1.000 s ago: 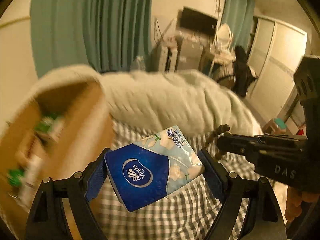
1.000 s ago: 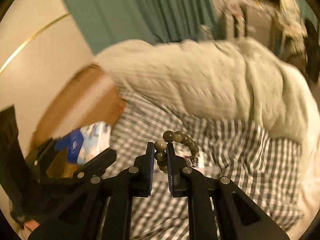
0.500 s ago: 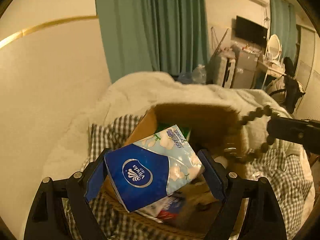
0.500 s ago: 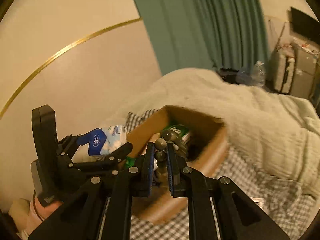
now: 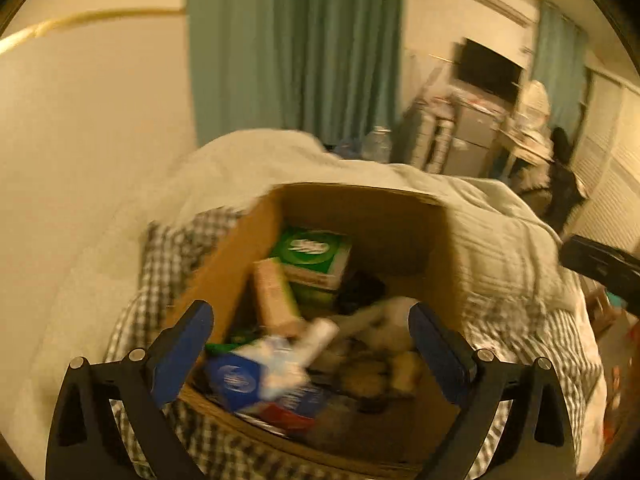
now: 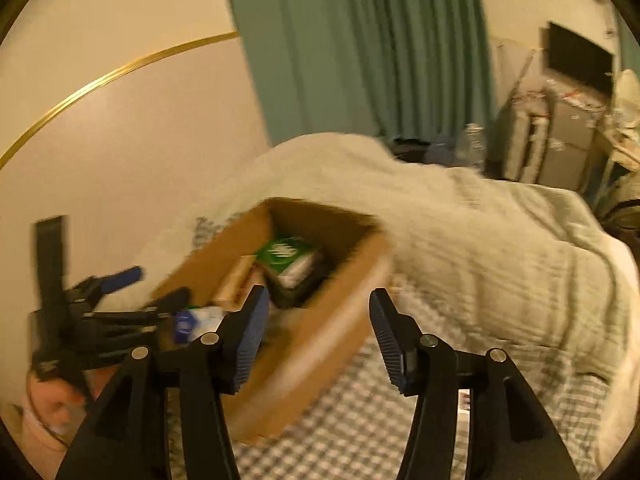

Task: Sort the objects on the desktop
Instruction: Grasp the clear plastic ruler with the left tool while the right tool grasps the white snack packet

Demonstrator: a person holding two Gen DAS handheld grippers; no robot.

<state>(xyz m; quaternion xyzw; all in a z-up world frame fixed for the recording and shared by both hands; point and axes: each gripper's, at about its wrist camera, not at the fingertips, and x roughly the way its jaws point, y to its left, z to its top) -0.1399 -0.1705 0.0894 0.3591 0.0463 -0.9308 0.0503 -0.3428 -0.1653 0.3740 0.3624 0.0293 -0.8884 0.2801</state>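
An open cardboard box (image 5: 400,232) (image 6: 340,320) sits on the checked bed sheet (image 6: 360,440). The blue and white tissue pack (image 5: 240,380) (image 6: 192,320) lies blurred inside the box at its near corner, free of the pads. My left gripper (image 5: 312,344) hangs over the box with its jaws opening wide and nothing between them. My right gripper (image 6: 318,338) is above the box's right wall, jaws also opening and bare. The bead bracelet is not clearly visible. A green box (image 5: 316,252) (image 6: 284,252) and a beige carton (image 5: 274,296) lie deeper inside.
A thick pale blanket (image 6: 480,232) is heaped behind and to the right of the box. A cream wall (image 5: 80,160) runs along the left and a green curtain (image 5: 296,48) hangs behind. A person's hand (image 6: 48,400) holds the left gripper (image 6: 100,312).
The left gripper has let go of the tissue pack, which dropped into the box. The right gripper has opened, and the bead bracelet is gone from its pads. Both moved over the box.
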